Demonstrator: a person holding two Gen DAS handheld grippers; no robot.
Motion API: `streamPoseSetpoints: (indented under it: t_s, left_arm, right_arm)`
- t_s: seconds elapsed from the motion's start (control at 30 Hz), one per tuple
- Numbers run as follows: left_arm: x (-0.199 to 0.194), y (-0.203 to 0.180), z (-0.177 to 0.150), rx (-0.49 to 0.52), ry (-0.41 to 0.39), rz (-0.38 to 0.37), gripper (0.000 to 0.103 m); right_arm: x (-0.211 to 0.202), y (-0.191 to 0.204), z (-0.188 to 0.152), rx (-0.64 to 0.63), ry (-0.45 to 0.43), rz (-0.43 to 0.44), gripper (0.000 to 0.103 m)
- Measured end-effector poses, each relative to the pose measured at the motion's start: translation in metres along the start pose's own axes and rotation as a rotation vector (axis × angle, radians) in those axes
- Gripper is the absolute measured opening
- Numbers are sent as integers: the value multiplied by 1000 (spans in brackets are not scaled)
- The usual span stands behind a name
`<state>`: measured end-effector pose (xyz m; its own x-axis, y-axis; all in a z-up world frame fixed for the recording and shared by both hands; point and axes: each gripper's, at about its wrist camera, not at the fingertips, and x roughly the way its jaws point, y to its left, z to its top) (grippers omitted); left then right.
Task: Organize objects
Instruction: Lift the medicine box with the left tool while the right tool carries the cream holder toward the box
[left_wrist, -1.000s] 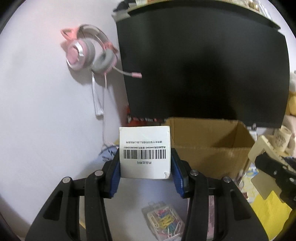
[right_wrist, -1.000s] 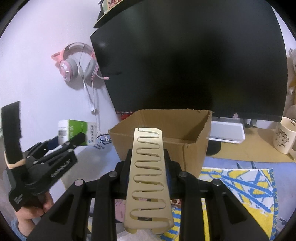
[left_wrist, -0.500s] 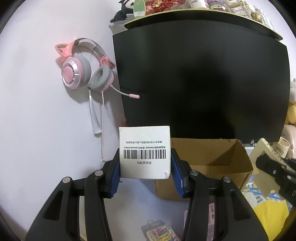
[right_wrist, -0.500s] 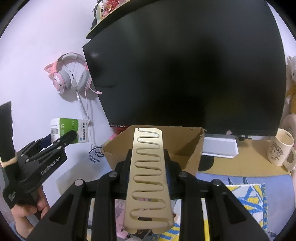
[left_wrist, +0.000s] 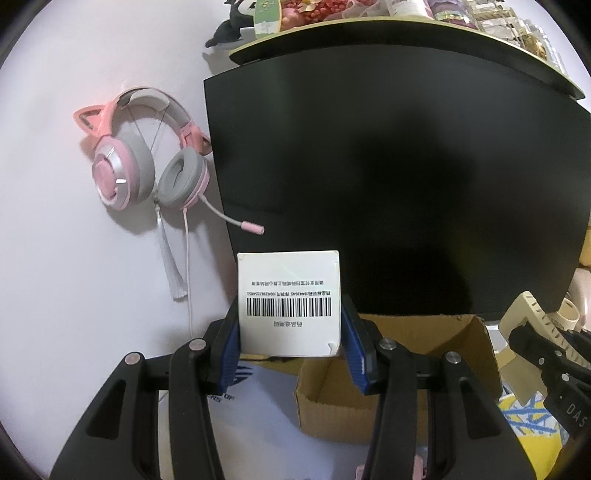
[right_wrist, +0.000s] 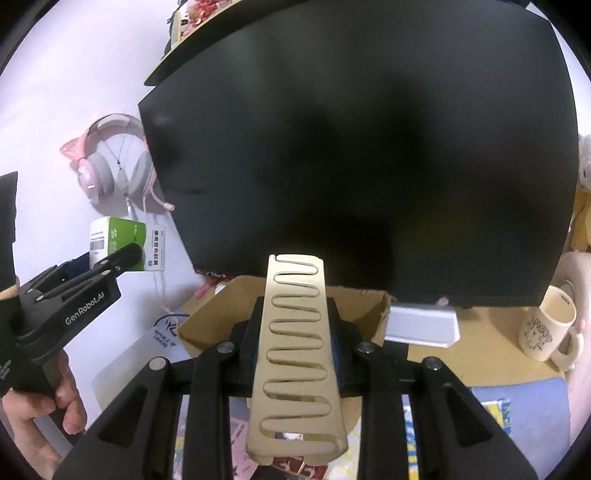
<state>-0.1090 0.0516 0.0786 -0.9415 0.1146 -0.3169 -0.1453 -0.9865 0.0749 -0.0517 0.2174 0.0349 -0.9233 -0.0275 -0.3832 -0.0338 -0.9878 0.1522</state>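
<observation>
Black monitor (left_wrist: 399, 192) fills the backdrop. Left view: left gripper (left_wrist: 290, 345) clamps the barcode box (left_wrist: 289, 303), held above the near left corner of the cardboard box (left_wrist: 399, 402); carry it over the opening before releasing. Right view: right gripper (right_wrist: 295, 347) grips the cream comb (right_wrist: 297, 354), pointing toward that carton.

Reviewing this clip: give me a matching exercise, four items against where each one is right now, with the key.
Items:
1. white barcode box
2. cream slotted piece
3. pink headset
4. cream mug

Places:
A. hanging on the wall
B. held in the right claw
C. standing on the desk at the right
D. held in the left claw

Pairs: 1-D, 2-B, 3-A, 4-C
</observation>
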Motion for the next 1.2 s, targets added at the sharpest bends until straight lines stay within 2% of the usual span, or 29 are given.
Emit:
streamPoseSetpoints:
  t_s: [0.13, 0.2, 0.33, 0.47, 0.63, 0.73, 0.9, 1.13, 1.2]
  left_arm:
    - [-2, 2, 3, -29, -40, -1, 46]
    - [0, 3, 6, -33, -40, 12, 46]
    - [3, 7, 8, -48, -54, 4, 47]
    - [11, 10, 7, -53, -46, -2, 47]
    - [17, 13, 4, -82, -24, -28, 47]
    - [16, 8, 3, -56, -29, -37, 47]
    - [19, 6, 1, -47, -18, -58, 47]
    - [18, -1, 0, -39, -29, -64, 47]
    - [20, -3, -1, -49, -19, -87, 47]
  right_arm:
    - [4, 2, 8, -12, -22, -3, 30]
    - [6, 7, 9, -43, -38, -28, 30]
    - [13, 12, 7, -54, -37, -22, 30]
    - [26, 17, -3, -43, -43, -28, 30]
    - [37, 38, -9, -135, -30, -62, 30]
    - [39, 43, -7, -157, -39, -60, 30]
    - [43, 37, -3, -110, -35, -63, 30]
    - [52, 23, -6, -110, -4, -117, 30]
    - [52, 15, -6, -87, 6, -119, 30]
